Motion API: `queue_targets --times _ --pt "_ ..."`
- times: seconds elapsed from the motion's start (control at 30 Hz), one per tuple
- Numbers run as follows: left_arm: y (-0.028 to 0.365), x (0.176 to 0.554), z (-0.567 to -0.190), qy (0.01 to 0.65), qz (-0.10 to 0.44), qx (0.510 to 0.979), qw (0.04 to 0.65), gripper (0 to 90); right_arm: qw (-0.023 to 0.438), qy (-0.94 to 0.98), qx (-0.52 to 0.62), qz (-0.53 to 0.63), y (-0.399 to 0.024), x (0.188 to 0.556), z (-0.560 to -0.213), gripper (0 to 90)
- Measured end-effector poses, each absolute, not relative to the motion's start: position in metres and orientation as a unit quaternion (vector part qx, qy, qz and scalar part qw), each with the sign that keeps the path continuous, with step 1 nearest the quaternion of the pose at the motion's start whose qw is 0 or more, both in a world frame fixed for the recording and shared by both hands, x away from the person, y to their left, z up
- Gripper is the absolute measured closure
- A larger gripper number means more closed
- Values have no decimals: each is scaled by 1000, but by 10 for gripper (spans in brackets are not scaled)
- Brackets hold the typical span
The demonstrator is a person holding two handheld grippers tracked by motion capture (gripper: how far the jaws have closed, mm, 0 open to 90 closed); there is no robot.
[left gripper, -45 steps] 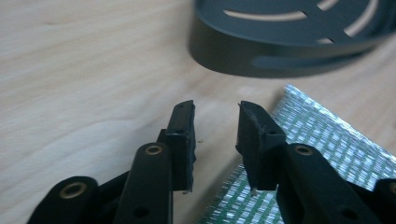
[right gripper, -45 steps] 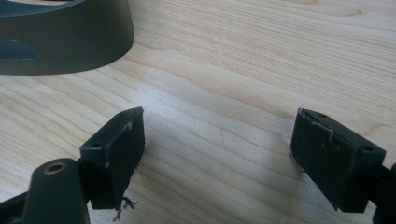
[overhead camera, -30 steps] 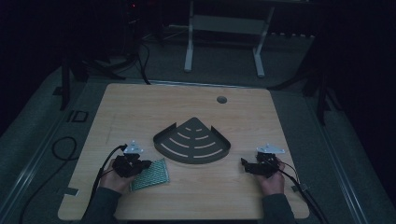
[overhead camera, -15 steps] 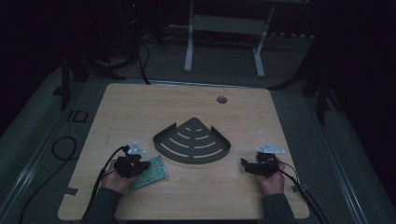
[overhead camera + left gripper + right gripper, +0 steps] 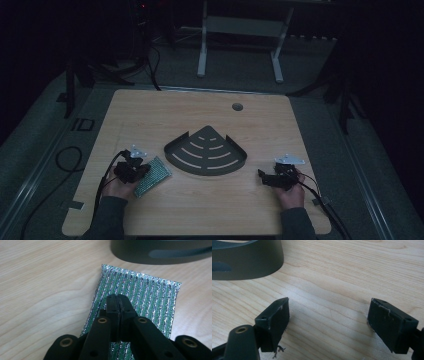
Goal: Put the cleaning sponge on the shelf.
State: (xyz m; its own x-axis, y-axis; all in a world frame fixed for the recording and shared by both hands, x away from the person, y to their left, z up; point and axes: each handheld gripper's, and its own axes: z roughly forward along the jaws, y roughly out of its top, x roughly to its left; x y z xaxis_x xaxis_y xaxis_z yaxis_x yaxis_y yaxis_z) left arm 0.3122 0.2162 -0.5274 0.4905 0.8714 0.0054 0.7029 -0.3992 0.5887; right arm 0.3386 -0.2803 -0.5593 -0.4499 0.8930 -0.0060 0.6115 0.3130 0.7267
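Green, silver-striped, glittery rectangular scouring pad (image 5: 140,302) flat on the pale wood-grain table (image 5: 150,120), near the front left, just beside the left corner of the dark grey, fan-shaped metal shelf tray with curved slots (image 5: 206,151); from the high view, hard to tell whether pad (image 5: 152,175) and tray touch. Lying over the pad, the left gripper (image 5: 117,305), its two black jaws pressed together with no gap and nothing visibly pinched between them, tips above the pad's middle; contact with the pad not clear. In the high view, same left gripper (image 5: 131,170) held in a hand with a dark sleeve, cable trailing off the table's left edge. Tray at the table's centre, its point toward the far side, its rounded wall toward the near side. To the right of the tray, well apart from the pad, the right gripper (image 5: 328,322), jaws spread wide over bare wood, holding nothing, the tray's curved wall (image 5: 247,262) at the upper left of its view. From above, right gripper (image 5: 272,179) in the other hand near the front right. Small round hole (image 5: 237,106) in the tabletop toward the far edge.
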Motion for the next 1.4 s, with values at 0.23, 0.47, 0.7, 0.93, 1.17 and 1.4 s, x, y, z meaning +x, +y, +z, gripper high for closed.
queue_targets --times 0.23,0.47,0.7,0.93,1.17,1.4 --pt "217 312 -526 492 161 815 260 866 210 783 480 335 -280 339 -559 175" --pt "220 308 -524 499 158 813 256 814 210 783 481 335 -280 339 -559 175" --pt "234 313 -514 502 137 813 260 768 210 783 481 335 -280 339 -559 175" --pt "240 330 -501 484 120 830 249 772 210 782 481 336 -280 339 -559 175" --pt "239 344 -500 467 87 851 223 749 210 782 481 336 -280 339 -559 175" --pt "242 350 -501 468 63 856 210 722 210 782 481 336 -280 339 -559 175"
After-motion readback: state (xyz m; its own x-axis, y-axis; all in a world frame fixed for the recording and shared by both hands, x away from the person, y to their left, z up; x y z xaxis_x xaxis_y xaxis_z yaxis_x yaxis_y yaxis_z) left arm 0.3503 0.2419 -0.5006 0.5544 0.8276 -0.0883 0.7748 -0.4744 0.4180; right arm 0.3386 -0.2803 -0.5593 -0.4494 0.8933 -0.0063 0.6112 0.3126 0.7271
